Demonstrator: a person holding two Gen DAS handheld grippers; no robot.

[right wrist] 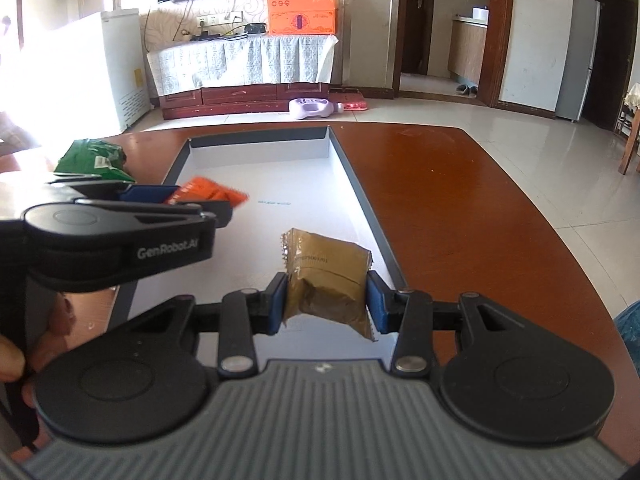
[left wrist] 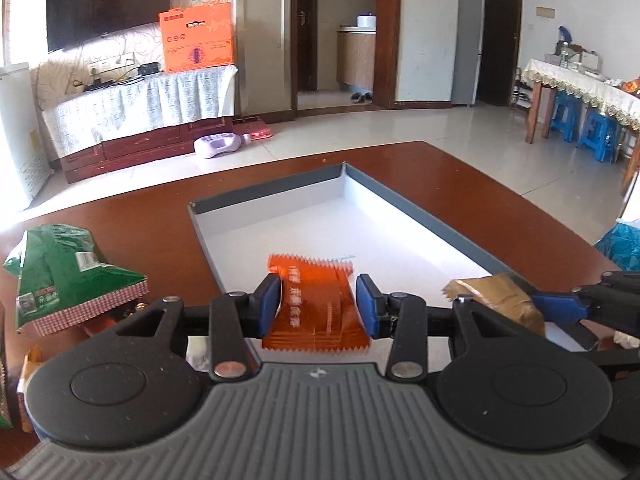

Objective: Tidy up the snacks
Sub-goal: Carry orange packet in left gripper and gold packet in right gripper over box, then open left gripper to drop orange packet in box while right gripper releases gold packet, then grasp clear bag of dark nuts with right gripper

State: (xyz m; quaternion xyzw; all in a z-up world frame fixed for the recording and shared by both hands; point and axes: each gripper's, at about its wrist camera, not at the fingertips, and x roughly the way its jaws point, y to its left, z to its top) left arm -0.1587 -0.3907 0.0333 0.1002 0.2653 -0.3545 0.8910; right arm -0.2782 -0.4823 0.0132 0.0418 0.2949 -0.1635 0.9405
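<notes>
My left gripper (left wrist: 319,304) is shut on an orange snack packet (left wrist: 316,308) and holds it over the near end of a shallow white tray with a dark rim (left wrist: 404,200). My right gripper (right wrist: 327,300) is shut on a brown snack packet (right wrist: 326,280) and holds it over the near right part of the same tray (right wrist: 356,184). The brown packet (left wrist: 496,296) also shows in the left wrist view at the right. The orange packet (right wrist: 208,194) and the left gripper's fingers (right wrist: 148,194) show in the right wrist view at the left.
A green snack bag (left wrist: 64,276) lies on the brown wooden table (left wrist: 460,176) left of the tray; it also shows in the right wrist view (right wrist: 96,160). More packets lie at the left edge (left wrist: 30,364). A blue bag (left wrist: 624,244) sits at the far right.
</notes>
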